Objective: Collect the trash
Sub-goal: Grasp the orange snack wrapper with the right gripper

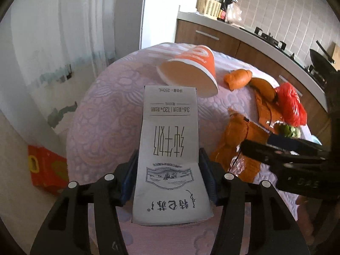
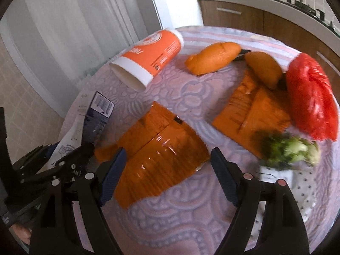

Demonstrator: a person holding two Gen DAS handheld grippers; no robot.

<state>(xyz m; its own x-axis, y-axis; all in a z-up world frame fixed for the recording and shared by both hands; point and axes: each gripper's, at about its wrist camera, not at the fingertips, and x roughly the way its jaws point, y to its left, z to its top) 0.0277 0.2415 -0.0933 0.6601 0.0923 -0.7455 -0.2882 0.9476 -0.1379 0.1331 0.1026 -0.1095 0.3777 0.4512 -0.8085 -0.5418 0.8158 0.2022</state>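
Two tools work over a round table [image 2: 170,223] covered in a pale lilac embossed cloth. The left tool [image 1: 167,176] is clamped on a white milk carton [image 1: 170,148], its blue pads pressing both long sides; the carton is held above the cloth with its print upside down to the camera, and its near end is partly cut off behind the tool's arms. From the right wrist view only a slanted sliver of that carton [image 2: 85,127], with a barcode panel, shows at the left edge.

The right tool [image 2: 167,170] stands apart, fingers wide, hovering over a flattened piece of orange cardboard [image 2: 161,153] with glossy tape across it; whether the pads touch it I cannot tell. A second cardboard piece [image 2: 250,114] lies farther back, partly under an orange peel [image 2: 263,70]. Another peel [image 2: 212,57] lies just beside it, with something dark beneath that is too hidden to name. An orange paper cup [image 2: 148,57] lies on its side near the far left rim. A red plastic bag [image 2: 312,99] sits at the right edge, and a blurred green vegetable scrap [image 2: 291,150] rests near it, on a spotted white item that is cut off by the tool's arm.
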